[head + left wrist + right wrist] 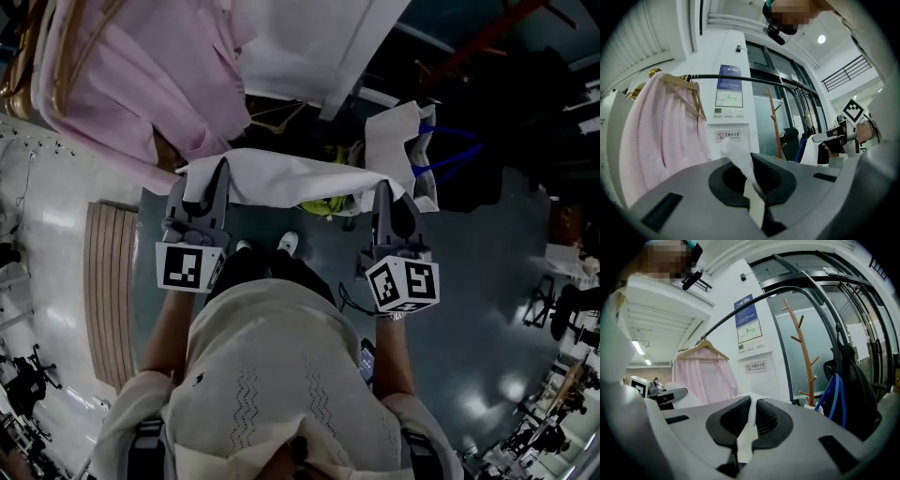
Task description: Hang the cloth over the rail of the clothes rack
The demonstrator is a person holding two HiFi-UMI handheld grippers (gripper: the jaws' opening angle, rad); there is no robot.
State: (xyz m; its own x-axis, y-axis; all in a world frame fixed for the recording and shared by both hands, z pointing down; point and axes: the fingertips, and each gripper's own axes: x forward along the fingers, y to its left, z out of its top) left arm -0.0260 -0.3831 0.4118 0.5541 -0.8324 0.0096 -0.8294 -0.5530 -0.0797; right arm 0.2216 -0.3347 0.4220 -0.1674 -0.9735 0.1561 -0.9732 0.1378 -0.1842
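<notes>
A white cloth [295, 181] is stretched between my two grippers in the head view. My left gripper [208, 192] is shut on the cloth's left edge, and a strip of the cloth [743, 176] sticks out between its jaws. My right gripper [382, 199] is shut on the right edge, with the cloth [749, 427] pinched between the pads. The black rail [740, 78] of the clothes rack runs above and ahead of the left gripper. In the right gripper view the rail [754, 301] arcs overhead.
A pink shirt [141, 75] hangs on a wooden hanger [686, 86] at the rail's left end. A wooden coat tree [804, 357] and a dark bag with blue straps [843, 390] stand at the right. A white tote bag [403, 141] hangs beyond the cloth.
</notes>
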